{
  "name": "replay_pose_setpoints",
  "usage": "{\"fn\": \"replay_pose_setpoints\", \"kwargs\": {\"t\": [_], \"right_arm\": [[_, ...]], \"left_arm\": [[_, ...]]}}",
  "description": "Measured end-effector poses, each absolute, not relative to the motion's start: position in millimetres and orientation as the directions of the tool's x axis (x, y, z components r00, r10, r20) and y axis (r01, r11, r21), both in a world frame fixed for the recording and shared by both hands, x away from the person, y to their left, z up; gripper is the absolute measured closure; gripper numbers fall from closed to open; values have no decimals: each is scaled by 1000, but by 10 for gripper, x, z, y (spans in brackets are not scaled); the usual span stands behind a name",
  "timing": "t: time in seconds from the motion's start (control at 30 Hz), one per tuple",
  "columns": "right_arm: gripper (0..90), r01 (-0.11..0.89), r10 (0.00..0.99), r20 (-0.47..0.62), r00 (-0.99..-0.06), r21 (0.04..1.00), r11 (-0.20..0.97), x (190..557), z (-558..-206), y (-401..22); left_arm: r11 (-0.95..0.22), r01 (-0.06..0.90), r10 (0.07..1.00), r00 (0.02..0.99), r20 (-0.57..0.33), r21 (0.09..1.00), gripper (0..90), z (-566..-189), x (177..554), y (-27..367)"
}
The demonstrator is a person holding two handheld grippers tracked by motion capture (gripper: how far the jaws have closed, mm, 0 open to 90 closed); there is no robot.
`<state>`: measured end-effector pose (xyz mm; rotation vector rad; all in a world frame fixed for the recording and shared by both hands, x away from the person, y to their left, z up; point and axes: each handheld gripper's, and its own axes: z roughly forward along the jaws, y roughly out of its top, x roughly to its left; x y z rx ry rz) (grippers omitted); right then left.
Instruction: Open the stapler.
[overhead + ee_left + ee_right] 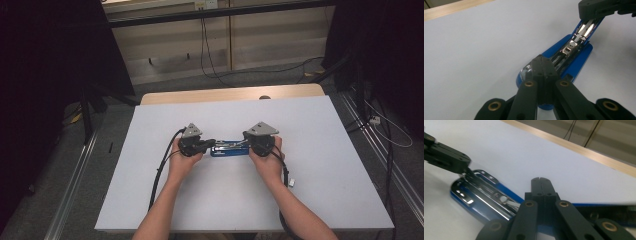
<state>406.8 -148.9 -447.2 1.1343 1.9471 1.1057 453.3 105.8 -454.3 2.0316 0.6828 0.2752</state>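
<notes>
Blue stapler (pixel 229 148) lies mid-table on the white table (pixel 325 165), between the two grippers, opened out flat with the metal staple channel facing up. Long axis runs left-right across the high view; I can't tell which end is the nose. Left gripper (pixel 541 65) has its jaws closed together, tips pressing down on one end of the stapler; right gripper (pixel 540 185) is likewise closed with nothing between the jaws, resting at the other end. Judgement: rigid metal-and-plastic body, moderately heavy, polished rail is slick. Hinge will flop, so grab the blue plastic sides, not the chrome.
</notes>
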Motion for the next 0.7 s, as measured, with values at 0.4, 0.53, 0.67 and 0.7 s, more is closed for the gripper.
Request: {"fn": "replay_pose_setpoints", "kwargs": {"t": [0.4, 0.53, 0.67, 0.7], "right_arm": [[900, 372, 893, -114, -434, 881, 293, 4056, -4474, -1610], [900, 379, 896, -113, -429, 878, 292, 4055, -4519, -1641], [900, 386, 899, -121, -420, 873, 297, 4053, -4566, -1670], [900, 387, 900, -118, -420, 874, 295, 4057, -4567, -1680]], "left_arm": [[-400, 358, 568, 819, -79, 844, 900, -4545, 4536, 1066], [-400, 358, 567, 820, -79, 844, 900, -4545, 4537, 1066], [-399, 357, 566, 820, -80, 844, 900, -4546, 4539, 1068], [-396, 360, 566, 820, -84, 845, 900, -4547, 4540, 1068]]}}
